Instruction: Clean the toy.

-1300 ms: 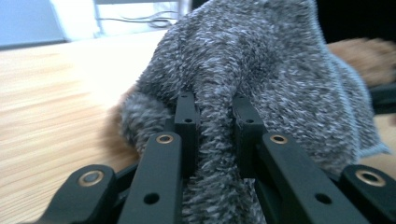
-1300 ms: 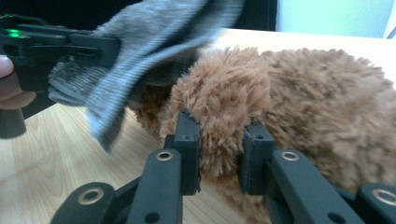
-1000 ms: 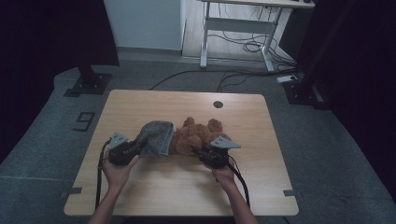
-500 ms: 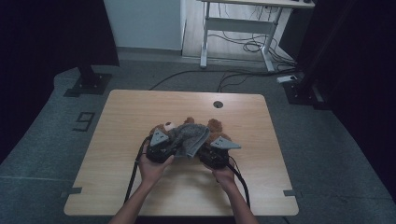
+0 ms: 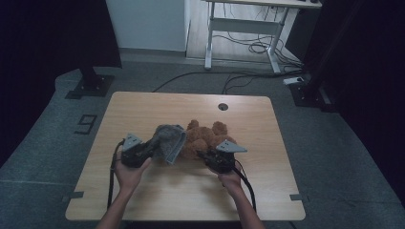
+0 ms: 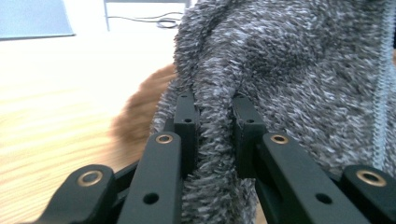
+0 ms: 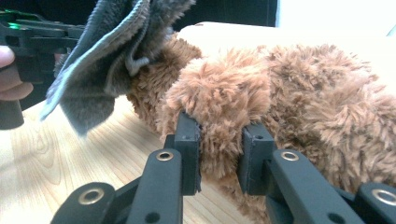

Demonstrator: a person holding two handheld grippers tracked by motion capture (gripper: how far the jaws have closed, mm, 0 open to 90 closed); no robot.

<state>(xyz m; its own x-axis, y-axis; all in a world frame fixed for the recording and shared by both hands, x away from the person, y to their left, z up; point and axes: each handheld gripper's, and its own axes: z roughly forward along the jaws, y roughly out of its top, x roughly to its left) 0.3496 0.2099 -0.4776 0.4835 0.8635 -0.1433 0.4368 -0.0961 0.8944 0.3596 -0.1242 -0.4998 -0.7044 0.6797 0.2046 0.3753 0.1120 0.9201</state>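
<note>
A brown plush teddy bear lies in the middle of the wooden table. A fuzzy grey garment hangs at the bear's left side, partly over it. My left gripper is shut on a fold of the grey garment, which bulges between the jaws in the left gripper view. My right gripper is shut on a limb of the bear; its fur fills the gap between the jaws. In the right gripper view the grey garment hangs lifted at the upper left, held by the left gripper.
A round cable hole sits near the table's far edge. Beyond the table stand a white desk frame with cables on the floor, and dark stands at both sides. A "9" mark lies on the floor at left.
My left gripper, holding the grey garment, swung in toward the bear and then back out to the left. The right gripper has stayed on the bear.
</note>
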